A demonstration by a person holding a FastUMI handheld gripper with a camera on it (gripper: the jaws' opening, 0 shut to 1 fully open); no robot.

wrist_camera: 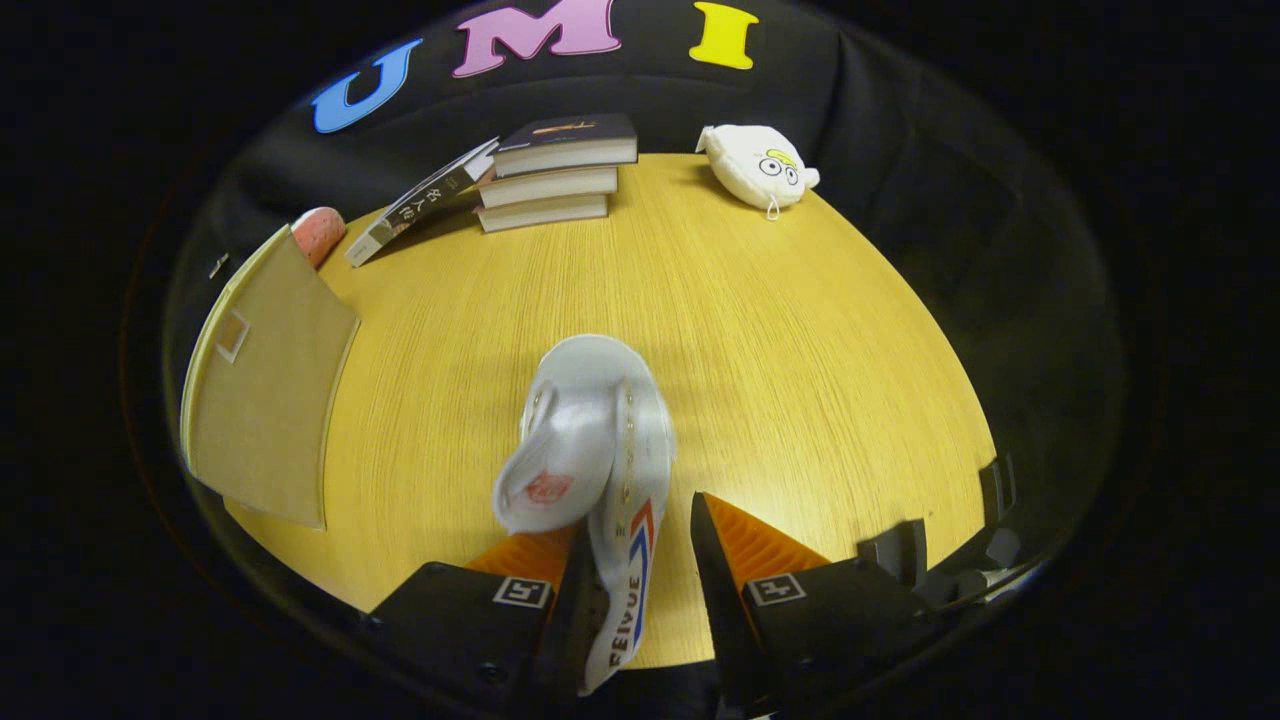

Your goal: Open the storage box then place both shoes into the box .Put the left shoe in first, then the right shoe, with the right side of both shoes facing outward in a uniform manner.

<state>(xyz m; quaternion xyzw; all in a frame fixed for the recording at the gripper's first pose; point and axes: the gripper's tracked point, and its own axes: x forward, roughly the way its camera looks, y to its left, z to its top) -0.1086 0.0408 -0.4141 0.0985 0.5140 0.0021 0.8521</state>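
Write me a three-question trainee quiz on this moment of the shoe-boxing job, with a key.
1. True or false: the white shoe lies between the gripper fingers, with a gap showing at one finger.
2. The plush toy sits where? A) on top of the stacked books; B) on the wooden table beside the books; C) inside the storage box.
3. Fill in: a thin book leans against the ____.

Key: 1 true. 2 B. 3 stacked books.
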